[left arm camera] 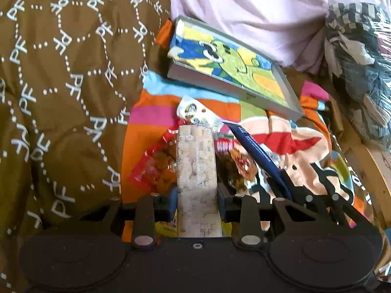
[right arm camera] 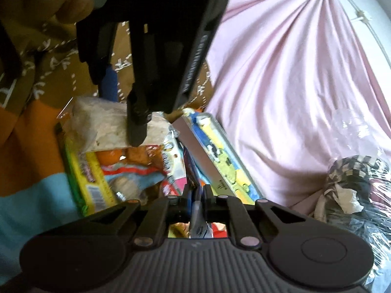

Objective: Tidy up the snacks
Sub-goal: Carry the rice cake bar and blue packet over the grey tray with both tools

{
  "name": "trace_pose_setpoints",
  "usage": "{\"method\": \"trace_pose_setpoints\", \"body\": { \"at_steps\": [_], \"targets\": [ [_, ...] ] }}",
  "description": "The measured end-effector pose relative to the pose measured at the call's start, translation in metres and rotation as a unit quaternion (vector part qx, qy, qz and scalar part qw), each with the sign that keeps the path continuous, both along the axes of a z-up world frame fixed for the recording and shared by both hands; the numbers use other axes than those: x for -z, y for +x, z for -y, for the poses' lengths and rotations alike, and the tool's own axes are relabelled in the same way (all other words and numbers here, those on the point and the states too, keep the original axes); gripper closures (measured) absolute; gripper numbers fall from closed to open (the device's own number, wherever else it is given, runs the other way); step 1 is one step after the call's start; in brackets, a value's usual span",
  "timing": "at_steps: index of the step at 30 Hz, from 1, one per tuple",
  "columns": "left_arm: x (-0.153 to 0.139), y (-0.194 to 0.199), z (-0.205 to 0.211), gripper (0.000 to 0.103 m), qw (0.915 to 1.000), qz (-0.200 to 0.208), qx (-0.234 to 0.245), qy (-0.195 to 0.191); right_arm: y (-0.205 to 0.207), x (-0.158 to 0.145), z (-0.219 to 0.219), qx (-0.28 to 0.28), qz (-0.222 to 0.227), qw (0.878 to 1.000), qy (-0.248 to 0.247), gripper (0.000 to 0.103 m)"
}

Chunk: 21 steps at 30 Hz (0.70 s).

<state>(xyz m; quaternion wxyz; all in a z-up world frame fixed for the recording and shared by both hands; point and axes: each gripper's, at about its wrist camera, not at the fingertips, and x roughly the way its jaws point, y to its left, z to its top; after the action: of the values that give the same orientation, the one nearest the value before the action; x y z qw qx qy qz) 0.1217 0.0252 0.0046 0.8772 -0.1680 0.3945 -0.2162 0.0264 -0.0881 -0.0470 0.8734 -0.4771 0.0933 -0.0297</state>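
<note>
My left gripper (left arm camera: 196, 199) is shut on a clear pack of pale puffed-rice snack (left arm camera: 196, 166), held above a pile of snacks. It also shows from the right wrist view (right arm camera: 110, 124) with the left gripper (right arm camera: 136, 131) clamped on it. My right gripper (right arm camera: 196, 199) is shut on a thin dark blue packet (right arm camera: 195, 210), which shows in the left wrist view (left arm camera: 254, 149) slanting up to the right. Beneath lie a red snack bag (left arm camera: 151, 168), a white packet (left arm camera: 193, 112) and a yellow-green packet (right arm camera: 88, 175).
A grey tray with a colourful cartoon picture (left arm camera: 232, 68) lies behind the pile on a bright patterned blanket (left arm camera: 151, 117). A brown patterned quilt (left arm camera: 61, 73) is at left, pink fabric (right arm camera: 281, 85) behind, and a plastic-wrapped bundle (right arm camera: 354, 190) at right.
</note>
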Motion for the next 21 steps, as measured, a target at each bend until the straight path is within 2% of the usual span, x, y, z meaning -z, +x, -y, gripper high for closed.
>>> {"method": "trace_pose_setpoints", "body": {
  "at_steps": [6, 9, 12, 17, 21],
  "targets": [
    [-0.021, 0.016, 0.011, 0.069, 0.9993, 0.029, -0.017, 0.019, 0.027, -0.018, 0.016, -0.002, 0.030, 0.999, 0.017, 0.093],
    [-0.033, 0.035, 0.020, 0.069, 0.9984, 0.044, -0.031, 0.013, 0.052, -0.026, 0.030, -0.002, 0.062, 0.998, 0.019, 0.093],
    [-0.047, 0.063, 0.034, 0.069, 0.9975, 0.056, -0.043, -0.002, 0.083, -0.033, 0.048, 0.007, 0.090, 0.996, 0.024, 0.092],
    [-0.066, 0.117, 0.061, 0.069, 0.9947, 0.089, -0.051, -0.008, 0.131, -0.037, 0.075, 0.029, 0.111, 0.992, 0.043, 0.092],
    [-0.068, 0.162, 0.083, 0.068, 0.9935, 0.096, -0.061, -0.011, 0.165, -0.041, 0.097, 0.037, 0.124, 0.990, 0.053, 0.092]
  ]
}}
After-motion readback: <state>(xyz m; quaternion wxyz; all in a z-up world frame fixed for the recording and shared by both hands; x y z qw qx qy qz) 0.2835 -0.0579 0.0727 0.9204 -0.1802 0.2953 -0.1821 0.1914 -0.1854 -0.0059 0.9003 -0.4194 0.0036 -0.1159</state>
